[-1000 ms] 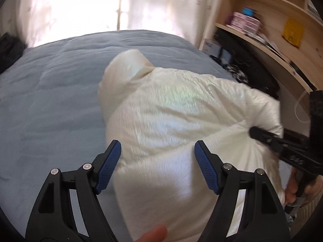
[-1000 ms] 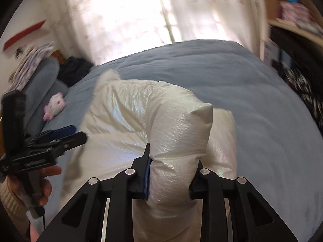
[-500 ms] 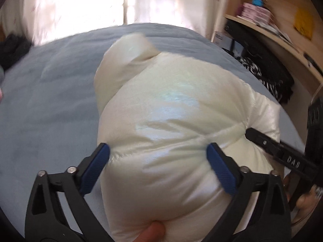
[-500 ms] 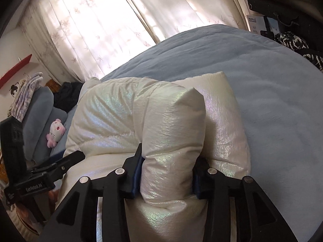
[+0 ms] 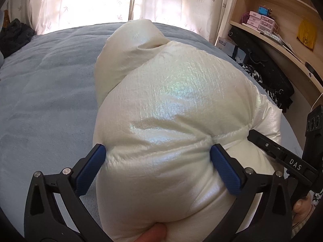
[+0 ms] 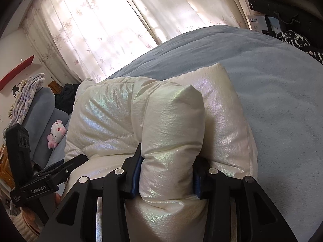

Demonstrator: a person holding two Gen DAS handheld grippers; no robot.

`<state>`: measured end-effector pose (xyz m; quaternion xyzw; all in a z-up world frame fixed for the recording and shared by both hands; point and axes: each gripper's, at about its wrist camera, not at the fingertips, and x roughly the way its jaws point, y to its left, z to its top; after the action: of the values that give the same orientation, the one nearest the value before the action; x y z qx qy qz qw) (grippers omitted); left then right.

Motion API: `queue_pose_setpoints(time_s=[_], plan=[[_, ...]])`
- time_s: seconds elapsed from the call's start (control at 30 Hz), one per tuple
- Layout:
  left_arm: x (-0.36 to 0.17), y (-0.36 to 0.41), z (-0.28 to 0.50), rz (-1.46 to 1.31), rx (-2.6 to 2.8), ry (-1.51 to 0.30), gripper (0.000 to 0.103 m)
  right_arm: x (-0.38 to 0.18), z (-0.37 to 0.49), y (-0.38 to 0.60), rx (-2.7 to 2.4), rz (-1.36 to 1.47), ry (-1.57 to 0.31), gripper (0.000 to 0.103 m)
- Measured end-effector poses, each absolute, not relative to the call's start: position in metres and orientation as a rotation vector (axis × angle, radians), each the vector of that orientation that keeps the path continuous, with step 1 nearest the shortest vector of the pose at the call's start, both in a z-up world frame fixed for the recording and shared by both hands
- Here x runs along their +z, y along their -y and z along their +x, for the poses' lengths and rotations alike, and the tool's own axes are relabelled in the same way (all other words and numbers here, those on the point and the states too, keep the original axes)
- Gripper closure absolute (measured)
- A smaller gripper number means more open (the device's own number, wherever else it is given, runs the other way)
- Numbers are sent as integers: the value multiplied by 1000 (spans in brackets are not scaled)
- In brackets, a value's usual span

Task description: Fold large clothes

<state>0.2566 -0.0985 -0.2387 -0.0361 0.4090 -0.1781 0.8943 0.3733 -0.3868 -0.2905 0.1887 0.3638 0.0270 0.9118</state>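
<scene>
A puffy, pearly white jacket (image 5: pixel 171 100) lies bunched on the blue-grey bed (image 5: pixel 40 100). My left gripper (image 5: pixel 157 171) straddles its near bulge. Its jaws are opening wide, and the padding swells between the blue pads (image 5: pixel 90 171) without being pinched. A thumb (image 5: pixel 153 234) touches the jacket from below. My right gripper (image 6: pixel 166 175) is shut on a thick folded roll of the jacket (image 6: pixel 171 131), which stands up between its pads. Each gripper shows in the other's view: the right gripper (image 5: pixel 268 147) at the jacket's right side, the left gripper (image 6: pixel 66 165) at its left.
Wooden shelves (image 5: pixel 282 30) with boxes, and black bags (image 5: pixel 268 74) below them, stand right of the bed. Curtains (image 6: pixel 101 30) hang behind it. A pink and white plush toy (image 6: pixel 56 133) sits on a grey seat (image 6: pixel 40 104) to the left. Bare blanket (image 6: pixel 272 100) stretches right of the jacket.
Both grippers have come down towards the bed. The left jaws have spread wider and now straddle the jacket's bulge. The right jaws have widened a little on the folded roll.
</scene>
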Motion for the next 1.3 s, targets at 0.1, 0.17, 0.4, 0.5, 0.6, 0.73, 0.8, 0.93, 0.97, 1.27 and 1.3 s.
queue_pose_setpoints(time_s=[0.1,0.17,0.4,0.5,0.6,0.73,0.8,0.93,0.97,1.27,1.3], plan=[[-242,96,257,-79,-374,-847,0,-288,375,395,63,392,-747,64],[-245,95,257,-85,-376,-844,0,-285,373,396,70,402,-744,64],[-254,89,257,-103,-383,-837,0,-290,382,400,83,422,-757,62],[-254,90,257,-88,-372,-845,0,-286,389,395,62,386,-790,62],[-252,91,256,-77,-362,-864,0,-278,397,388,32,333,-851,60],[-241,90,249,-55,-341,-894,0,-264,402,384,-18,262,-930,43],[-234,89,244,-33,-325,-898,0,-258,400,384,-72,222,-946,27],[-220,84,230,-5,-328,-947,0,-249,390,394,-106,210,-970,15],[-217,81,227,-11,-348,-968,0,-247,386,396,-109,221,-979,14],[-192,50,185,-50,-433,-1065,1,-210,334,404,-104,210,-949,0],[-189,44,181,-69,-432,-1076,1,-203,327,406,-91,210,-943,0]])
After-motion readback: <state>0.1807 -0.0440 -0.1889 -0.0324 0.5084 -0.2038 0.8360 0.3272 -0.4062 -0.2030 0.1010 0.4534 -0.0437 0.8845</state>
